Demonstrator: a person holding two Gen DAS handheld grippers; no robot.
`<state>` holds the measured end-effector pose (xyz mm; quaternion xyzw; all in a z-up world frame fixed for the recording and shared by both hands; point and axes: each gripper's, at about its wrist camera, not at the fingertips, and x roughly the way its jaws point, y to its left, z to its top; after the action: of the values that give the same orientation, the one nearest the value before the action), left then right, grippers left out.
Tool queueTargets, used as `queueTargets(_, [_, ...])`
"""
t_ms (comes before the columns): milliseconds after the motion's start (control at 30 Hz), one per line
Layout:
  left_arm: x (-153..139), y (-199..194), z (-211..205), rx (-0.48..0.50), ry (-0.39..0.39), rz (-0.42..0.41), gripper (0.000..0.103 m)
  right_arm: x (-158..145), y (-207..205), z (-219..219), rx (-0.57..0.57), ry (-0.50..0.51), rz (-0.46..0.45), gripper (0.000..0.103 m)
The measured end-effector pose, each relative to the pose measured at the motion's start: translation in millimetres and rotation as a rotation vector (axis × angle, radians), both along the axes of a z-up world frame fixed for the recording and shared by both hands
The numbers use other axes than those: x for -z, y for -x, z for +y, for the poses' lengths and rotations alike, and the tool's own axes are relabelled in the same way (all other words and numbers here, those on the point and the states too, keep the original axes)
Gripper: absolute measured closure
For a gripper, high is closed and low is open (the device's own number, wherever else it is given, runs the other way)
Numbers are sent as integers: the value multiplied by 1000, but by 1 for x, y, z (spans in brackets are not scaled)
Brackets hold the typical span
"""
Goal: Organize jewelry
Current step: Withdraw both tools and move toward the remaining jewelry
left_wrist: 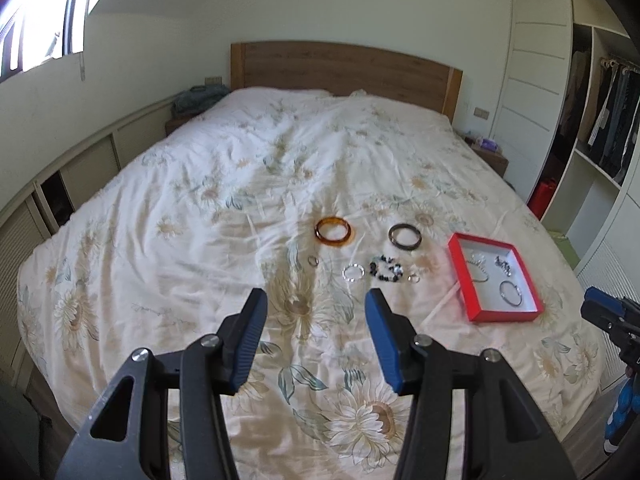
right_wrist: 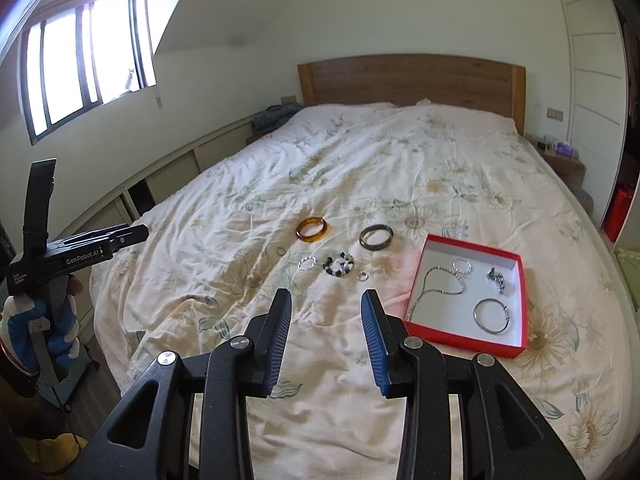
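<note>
On the flowered bedspread lie an amber bangle (left_wrist: 334,230) (right_wrist: 311,229), a dark bangle (left_wrist: 405,235) (right_wrist: 375,236), a black and white bead bracelet (left_wrist: 386,268) (right_wrist: 339,264), a clear bead ring (left_wrist: 353,272) (right_wrist: 307,263) and small rings (left_wrist: 313,261) (right_wrist: 362,276). A red box (left_wrist: 460,264) (right_wrist: 516,350) to their right holds a chain (right_wrist: 440,282), a silver bangle (right_wrist: 491,315) and small pieces. My left gripper (left_wrist: 316,306) is open and empty, short of the jewelry. My right gripper (right_wrist: 326,306) is open and empty too, near the box's left side.
The bed (left_wrist: 280,160) fills the room's middle, with a wooden headboard (right_wrist: 412,80) behind. Low cabinets (left_wrist: 60,184) run along the left wall under a window (right_wrist: 84,52). A wardrobe with hanging clothes (left_wrist: 608,120) stands right. A gloved hand (right_wrist: 44,320) carries the left gripper.
</note>
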<state>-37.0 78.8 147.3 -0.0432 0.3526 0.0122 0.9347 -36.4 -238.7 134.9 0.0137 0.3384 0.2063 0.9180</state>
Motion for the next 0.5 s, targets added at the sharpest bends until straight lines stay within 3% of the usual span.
queueTargets(500, [126, -116, -15, 42, 51, 236, 55, 104, -118, 31, -71, 38, 256, 67])
